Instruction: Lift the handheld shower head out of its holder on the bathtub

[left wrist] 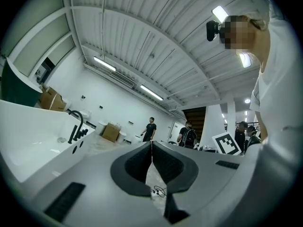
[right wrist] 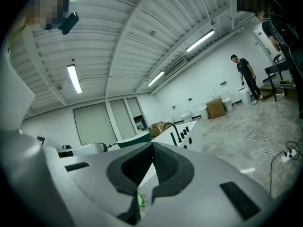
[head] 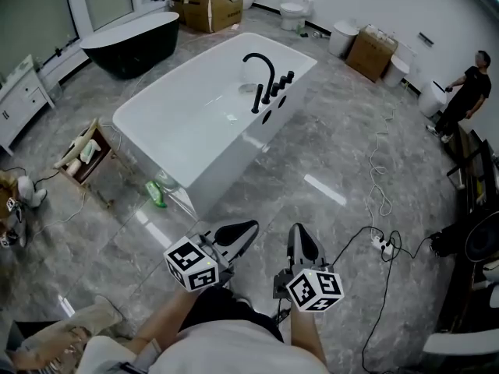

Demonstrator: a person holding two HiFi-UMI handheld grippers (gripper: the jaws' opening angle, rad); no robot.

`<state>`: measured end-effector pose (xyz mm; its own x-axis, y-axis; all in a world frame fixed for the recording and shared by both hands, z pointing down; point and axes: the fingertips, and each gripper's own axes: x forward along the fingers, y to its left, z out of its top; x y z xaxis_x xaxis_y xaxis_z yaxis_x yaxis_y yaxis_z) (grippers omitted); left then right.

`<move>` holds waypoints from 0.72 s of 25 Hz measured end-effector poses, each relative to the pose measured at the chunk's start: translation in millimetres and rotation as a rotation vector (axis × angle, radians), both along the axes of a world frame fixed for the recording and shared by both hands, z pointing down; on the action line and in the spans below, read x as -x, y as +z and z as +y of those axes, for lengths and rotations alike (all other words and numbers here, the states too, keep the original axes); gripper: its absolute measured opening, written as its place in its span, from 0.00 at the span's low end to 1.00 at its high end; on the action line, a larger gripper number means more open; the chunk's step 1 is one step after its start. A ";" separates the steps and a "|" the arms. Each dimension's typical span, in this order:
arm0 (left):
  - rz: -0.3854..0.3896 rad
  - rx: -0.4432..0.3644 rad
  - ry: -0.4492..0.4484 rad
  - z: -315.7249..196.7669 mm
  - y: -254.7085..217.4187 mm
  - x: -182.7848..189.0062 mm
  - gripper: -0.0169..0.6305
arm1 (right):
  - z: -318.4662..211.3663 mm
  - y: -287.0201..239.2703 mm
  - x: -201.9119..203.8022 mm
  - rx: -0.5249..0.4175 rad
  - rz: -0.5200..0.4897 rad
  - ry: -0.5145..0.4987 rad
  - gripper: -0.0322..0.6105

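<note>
The white bathtub (head: 195, 123) stands mid-floor, well ahead of both grippers. On its far rim rise a black arched spout (head: 263, 72), a slim black upright rod (head: 256, 100) and a row of black knobs (head: 282, 82); I cannot tell which one is the handheld shower head. My left gripper (head: 248, 228) and right gripper (head: 297, 232) hover low over the floor, both shut and empty. The left gripper view has the left gripper (left wrist: 151, 145) with jaws together and the spout (left wrist: 75, 126) far off left. The right gripper (right wrist: 152, 145) points toward the tub fittings (right wrist: 176, 132).
A black bathtub (head: 129, 41) stands at the back left, with cardboard boxes (head: 209, 8) and toilets (head: 295, 10) along the wall. A person (head: 466, 92) stands at right. A cable and power strip (head: 382, 244) lie on the floor; a wooden crate (head: 84, 158) and a green item (head: 156, 194) sit near the tub.
</note>
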<state>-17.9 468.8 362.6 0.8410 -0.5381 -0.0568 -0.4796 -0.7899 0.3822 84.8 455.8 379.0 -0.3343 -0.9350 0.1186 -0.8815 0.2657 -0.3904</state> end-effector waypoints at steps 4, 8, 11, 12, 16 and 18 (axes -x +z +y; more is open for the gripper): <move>-0.009 -0.018 0.029 -16.4 2.4 16.1 0.05 | -16.6 -2.3 13.3 -0.030 -0.028 0.019 0.08; -0.024 -0.026 0.040 -29.5 4.0 27.3 0.05 | -29.9 -6.9 22.6 -0.059 0.016 0.041 0.08; -0.025 -0.024 0.044 -36.6 2.8 32.6 0.05 | -38.3 -13.8 25.9 -0.073 0.022 0.052 0.08; -0.023 -0.025 0.045 -37.7 2.3 34.1 0.05 | -40.0 -15.8 26.0 -0.078 0.021 0.056 0.08; -0.018 -0.027 0.037 -45.1 3.4 43.5 0.05 | -46.8 -19.4 30.5 -0.097 0.015 0.054 0.08; -0.014 -0.027 0.031 -49.1 3.2 47.0 0.05 | -49.6 -19.0 32.3 -0.100 0.019 0.050 0.08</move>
<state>-64.9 419.7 365.8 0.8581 -0.5101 -0.0584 -0.4599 -0.8143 0.3541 52.5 406.2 360.0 -0.2856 -0.9579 0.0302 -0.9017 0.2579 -0.3471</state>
